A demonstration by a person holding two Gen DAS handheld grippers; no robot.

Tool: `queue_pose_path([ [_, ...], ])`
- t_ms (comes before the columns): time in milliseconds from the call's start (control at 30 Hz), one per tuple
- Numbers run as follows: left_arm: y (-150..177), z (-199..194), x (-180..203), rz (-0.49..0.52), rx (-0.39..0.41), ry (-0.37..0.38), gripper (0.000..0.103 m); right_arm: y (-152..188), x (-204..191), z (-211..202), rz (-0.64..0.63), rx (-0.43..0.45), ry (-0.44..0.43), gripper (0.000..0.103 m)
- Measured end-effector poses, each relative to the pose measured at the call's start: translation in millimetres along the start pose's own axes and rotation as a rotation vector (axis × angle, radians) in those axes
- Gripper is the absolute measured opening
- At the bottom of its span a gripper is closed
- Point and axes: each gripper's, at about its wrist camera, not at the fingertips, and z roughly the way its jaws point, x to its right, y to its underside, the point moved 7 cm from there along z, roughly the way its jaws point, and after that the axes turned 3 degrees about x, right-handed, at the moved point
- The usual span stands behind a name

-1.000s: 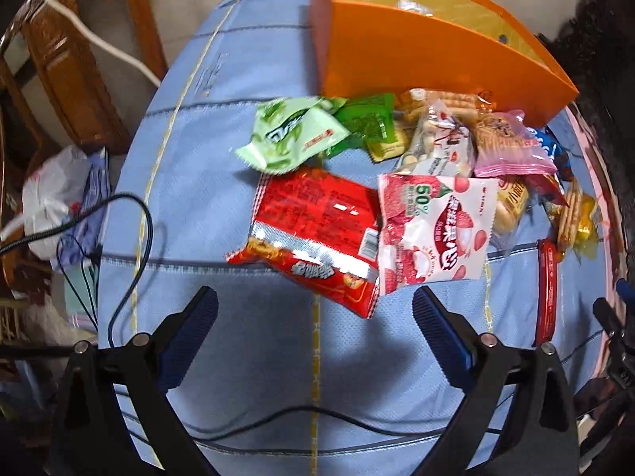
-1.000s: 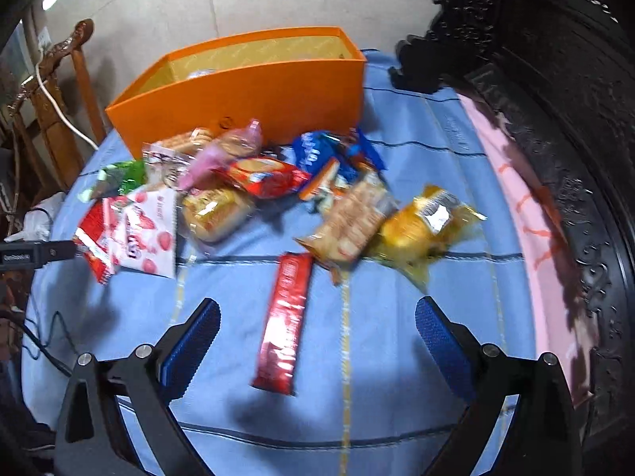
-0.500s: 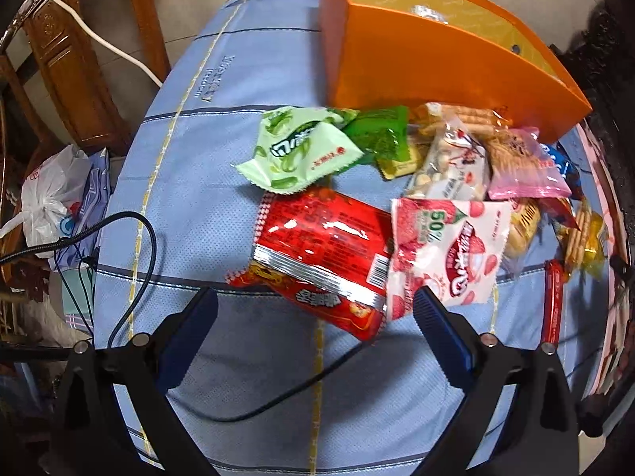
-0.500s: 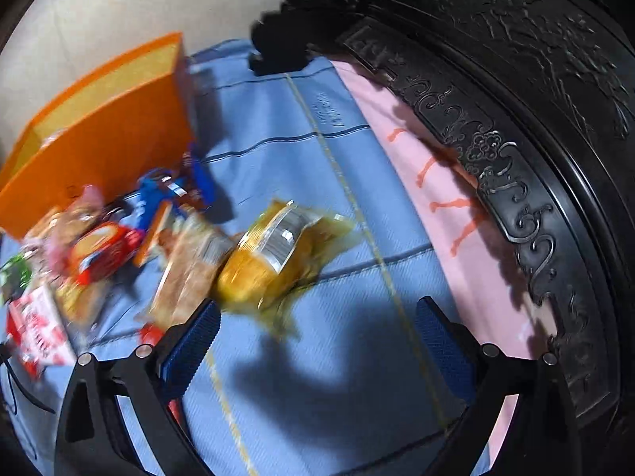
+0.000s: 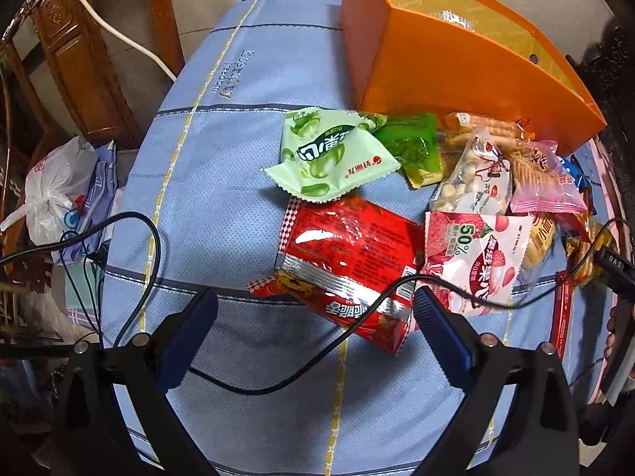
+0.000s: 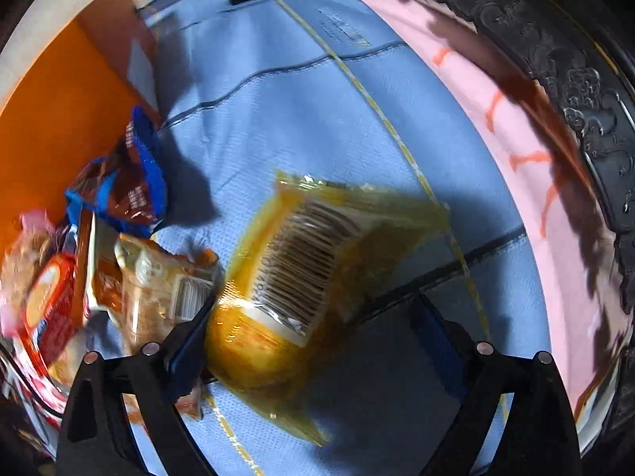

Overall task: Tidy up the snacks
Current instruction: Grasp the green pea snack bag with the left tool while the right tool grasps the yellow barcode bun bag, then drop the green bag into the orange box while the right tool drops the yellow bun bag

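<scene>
Cloth (image 5: 238, 182) over the surface: light blue, dark blue cross-stripes, thin yellow dashed lines; pink strip with orange marks (image 6: 516, 119) along one edge.
Box (image 5: 456, 75): orange outside, yellow patterned lining.
Pea packet (image 5: 329, 154): pale green, darker green peas, white lettering.
Small sachet (image 5: 412, 146): bright green, yellow bottom.
Large packet (image 5: 349, 254): glossy red, silver band, red-and-white checked edge.
Lychee packet (image 5: 476, 258): white with pink-red fruit, green "50%".
Biscuit bag (image 5: 547, 186): pink.
Wrapped bun (image 6: 317, 277): translucent yellow-orange, white label with black barcode.
Crumpled wrapper (image 6: 127, 186): blue and brown.
Fingers (image 5: 440, 321): blue pads on black frames.
</scene>
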Motion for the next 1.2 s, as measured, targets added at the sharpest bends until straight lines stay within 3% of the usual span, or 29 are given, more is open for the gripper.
queue_pose_path([
  [67,-0.1,0.8,0.6,0.002,-0.004,0.005,0.097,-1.9,3.2,-10.4,-0.005,0.037,-0.003,0.047],
  [167,-2.3,-0.5,-0.4,-0.012,-0.005,0.027,0.097,-2.0,2.7,-24.6,-0.042,0.068,-0.038,0.044],
  [367,-27.9,-14.2,-4.8,0.031,0.086,0.016,0.097,12.4,0.0,-53.5,-0.097,0.128,-0.079,0.043],
  [533,-54.1,6.3,3.4,0.130,0.096,-0.068,0.097,33.7,4.9,-57.5,-0.093,0.104,-0.104,0.043],
  [733,-73.7,49.6,14.0,0.203,0.052,-0.132,0.096,36.4,3.2,-62.7,-0.081,0.093,-0.123,0.043],
  [767,-74.5,54.9,13.5,0.212,0.046,-0.145,0.093,36.3,2.9,-63.8,-0.077,0.092,-0.126,0.043],
  [800,-75.5,60.5,13.7,0.218,0.037,-0.140,0.066,35.0,2.5,-64.2,-0.079,0.094,-0.124,0.043],
  [833,-74.2,63.6,15.4,0.217,0.016,-0.097,0.045,33.6,2.0,-64.6,-0.084,0.096,-0.122,0.043],
  [900,-76.2,60.6,13.9,0.211,0.032,-0.076,0.017,29.3,-3.5,-66.1,-0.095,0.102,-0.123,0.043],
  [967,-76.5,52.2,10.4,0.206,0.050,-0.064,0.013,26.5,-12.1,-68.9,-0.110,0.109,-0.132,0.043],
  [1200,-62.2,-5.4,-5.5,0.075,0.118,0.136,0.013,24.1,-54.2,-79.1,-0.196,0.114,-0.193,0.043],
])
